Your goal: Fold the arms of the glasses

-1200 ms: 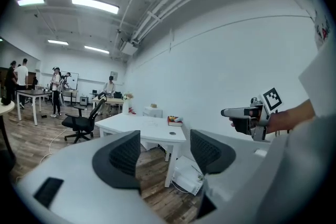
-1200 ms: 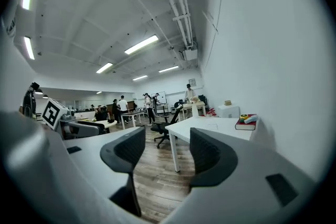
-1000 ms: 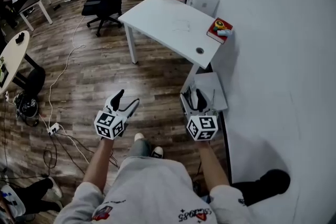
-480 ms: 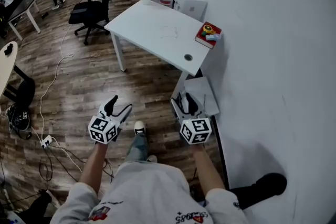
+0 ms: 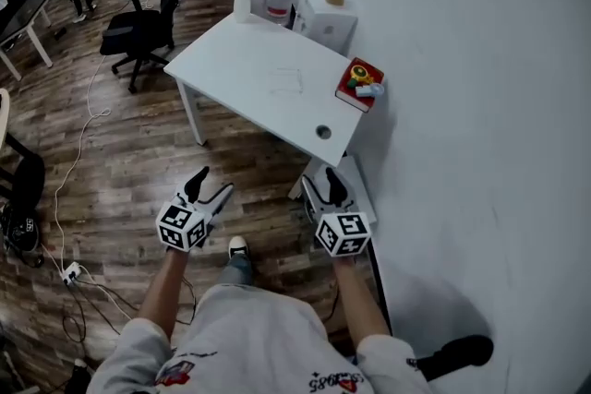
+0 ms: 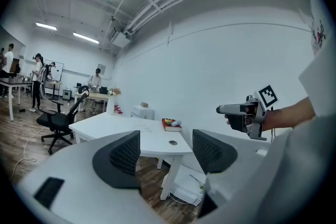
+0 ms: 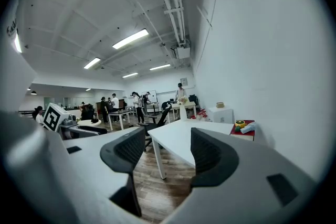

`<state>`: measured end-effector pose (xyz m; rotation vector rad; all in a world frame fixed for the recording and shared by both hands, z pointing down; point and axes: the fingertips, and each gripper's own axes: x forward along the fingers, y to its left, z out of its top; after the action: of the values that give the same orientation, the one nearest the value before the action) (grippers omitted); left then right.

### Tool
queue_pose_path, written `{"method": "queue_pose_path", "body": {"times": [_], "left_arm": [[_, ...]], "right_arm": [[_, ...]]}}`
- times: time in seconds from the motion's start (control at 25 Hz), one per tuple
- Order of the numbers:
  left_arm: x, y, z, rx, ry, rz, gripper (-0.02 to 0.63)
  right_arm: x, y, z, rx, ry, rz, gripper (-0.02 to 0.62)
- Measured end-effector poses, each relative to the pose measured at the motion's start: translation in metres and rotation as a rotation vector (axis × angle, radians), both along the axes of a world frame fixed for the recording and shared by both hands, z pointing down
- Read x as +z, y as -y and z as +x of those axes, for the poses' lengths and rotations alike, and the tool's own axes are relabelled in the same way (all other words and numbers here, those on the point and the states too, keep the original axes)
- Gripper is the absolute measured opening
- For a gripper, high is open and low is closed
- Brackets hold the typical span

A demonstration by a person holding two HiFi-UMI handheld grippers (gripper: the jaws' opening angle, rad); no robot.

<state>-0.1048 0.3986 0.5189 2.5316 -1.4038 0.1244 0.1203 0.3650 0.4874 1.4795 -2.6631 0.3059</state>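
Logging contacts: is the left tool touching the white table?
Apart: the left gripper view shows the white table well ahead of the left tool, floor between.

The person is holding both forearms (image 5: 172, 280) out ahead, side by side, pointing the left gripper (image 5: 214, 182) and the right gripper (image 5: 321, 181) forward and nearly level, each with jaws apart and nothing between them, the right gripper's jaws just having been closing slightly.
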Motion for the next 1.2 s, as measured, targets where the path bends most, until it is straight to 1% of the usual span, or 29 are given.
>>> {"method": "queue_pose_path", "body": {"times": [0.36, 0.6, 0.76, 1.0, 1.2], "left_arm": [[-0.011, 0.153, -0.036, 0.059, 0.026, 0.004, 0.308], [-0.018, 0.217, -0.056, 0.077, 0.035, 0.015, 0.308], [-0.008, 0.25, -0.066, 0.076, 0.029, -0.006, 0.308], [0.014, 0.309, -0.064, 0.069, 0.02, -0.048, 0.308], [0.022, 0.375, -0.051, 0.061, 0.023, -0.059, 0.307]], "right_arm": [[-0.014, 0.152, -0.029, 0.066, 0.018, 0.007, 0.252], [-0.02, 0.218, -0.043, 0.099, 0.031, 0.009, 0.25], [-0.008, 0.251, -0.053, 0.098, 0.031, -0.016, 0.249], [0.016, 0.313, -0.049, 0.092, 0.036, -0.054, 0.247], [0.034, 0.386, -0.039, 0.066, 0.043, -0.089, 0.241]]}}
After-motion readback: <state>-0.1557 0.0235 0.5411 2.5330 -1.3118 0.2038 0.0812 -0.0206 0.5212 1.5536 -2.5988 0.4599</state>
